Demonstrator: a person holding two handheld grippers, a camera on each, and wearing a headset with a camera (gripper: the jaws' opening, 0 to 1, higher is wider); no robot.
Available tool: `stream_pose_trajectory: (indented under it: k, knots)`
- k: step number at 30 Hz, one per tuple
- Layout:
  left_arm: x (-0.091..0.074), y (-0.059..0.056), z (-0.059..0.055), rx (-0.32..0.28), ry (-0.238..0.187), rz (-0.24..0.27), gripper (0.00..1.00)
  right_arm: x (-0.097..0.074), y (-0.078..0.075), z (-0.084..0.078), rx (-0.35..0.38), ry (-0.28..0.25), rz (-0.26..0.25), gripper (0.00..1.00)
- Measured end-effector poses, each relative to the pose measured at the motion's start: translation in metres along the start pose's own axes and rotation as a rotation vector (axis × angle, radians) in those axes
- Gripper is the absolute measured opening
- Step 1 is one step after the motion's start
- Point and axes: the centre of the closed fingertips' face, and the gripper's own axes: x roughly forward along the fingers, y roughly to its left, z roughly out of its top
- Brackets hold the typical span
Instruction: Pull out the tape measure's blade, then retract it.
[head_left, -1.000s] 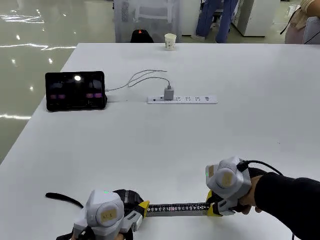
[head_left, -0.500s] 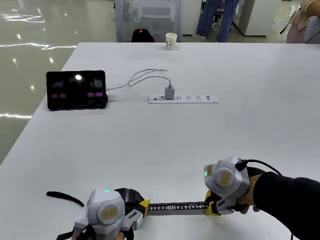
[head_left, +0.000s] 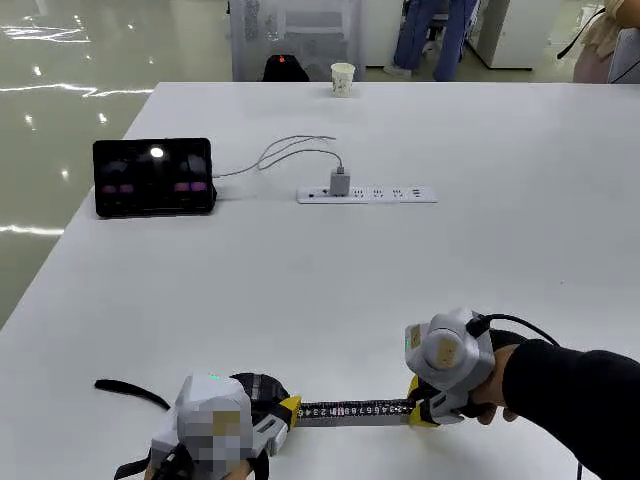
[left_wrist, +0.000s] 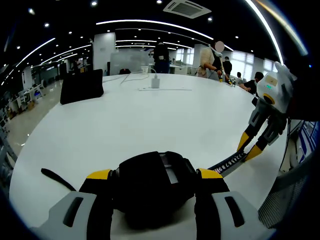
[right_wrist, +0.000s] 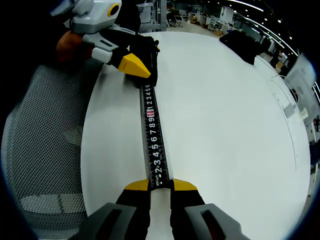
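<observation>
White table (head_left: 420, 280): carries everything listed.
Tablet (head_left: 154, 177): well beyond the tape measure case (head_left: 256, 388), leftward.
Power strip (head_left: 367, 194): well beyond the case, rightward.
Left gripper (left_wrist: 155, 175): jaws clamped around the case.
Right gripper (right_wrist: 160, 186): right of the case, jaws pinched on the blade (right_wrist: 151, 130) tip.
Blade: a short length drawn out, running from the case.
Paper cup (head_left: 342, 79): farthest from the case.

Blade (right_wrist: 152, 140) nos. 2-9, then 1-6 legible
</observation>
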Motion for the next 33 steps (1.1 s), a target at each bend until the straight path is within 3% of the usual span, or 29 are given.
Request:
stream_pose_trajectory:
  k: [15, 33]
  knots:
    - [-0.001, 0.001, 0.000, -0.002, 0.001, -0.006, 0.61, 0.003, 0.000, 0.007, -0.032, -0.044, 0.006, 0.11]
    - [-0.001, 0.002, 0.000, -0.001, 0.001, -0.007, 0.61, 0.006, 0.002, 0.016, -0.031, -0.057, 0.005, 0.11]
